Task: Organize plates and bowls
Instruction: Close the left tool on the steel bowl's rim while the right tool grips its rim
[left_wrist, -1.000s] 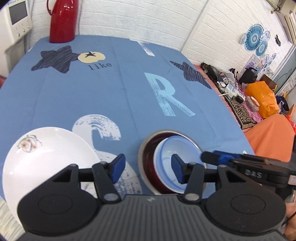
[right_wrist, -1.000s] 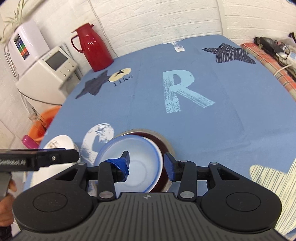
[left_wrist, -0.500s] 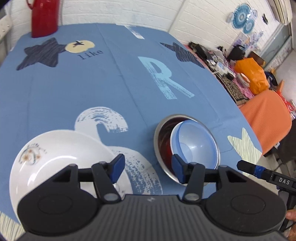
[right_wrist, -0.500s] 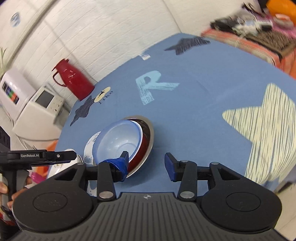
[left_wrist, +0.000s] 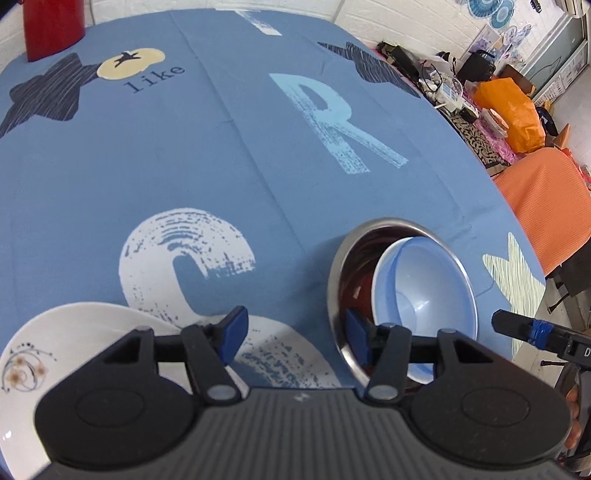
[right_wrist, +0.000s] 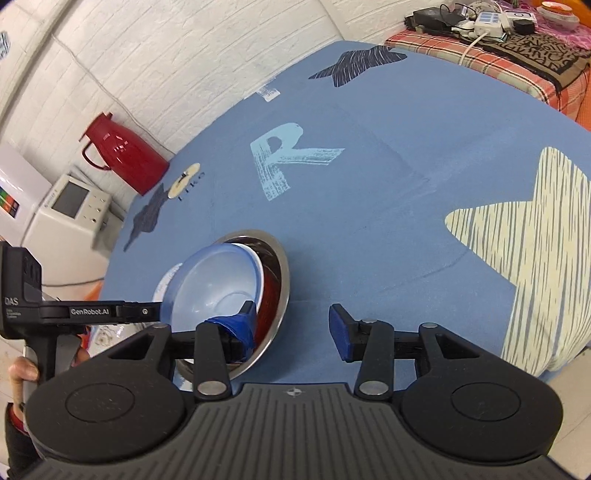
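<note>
While both tools hang above the blue tablecloth (left_wrist: 221, 177), the left gripper (left_wrist: 293, 332) and right gripper (right_wrist: 291, 325) are seen with jaws spread apart, nothing held. 1 light blue bowl (left_wrist: 428, 288) is nested, tilted, inside 1 steel bowl (left_wrist: 338, 266) near the table's front edge. 1 white plate (left_wrist: 66, 339) is observed left of them, under the left gripper. A red thermos (right_wrist: 122, 155) is noted at the far edge.
</note>
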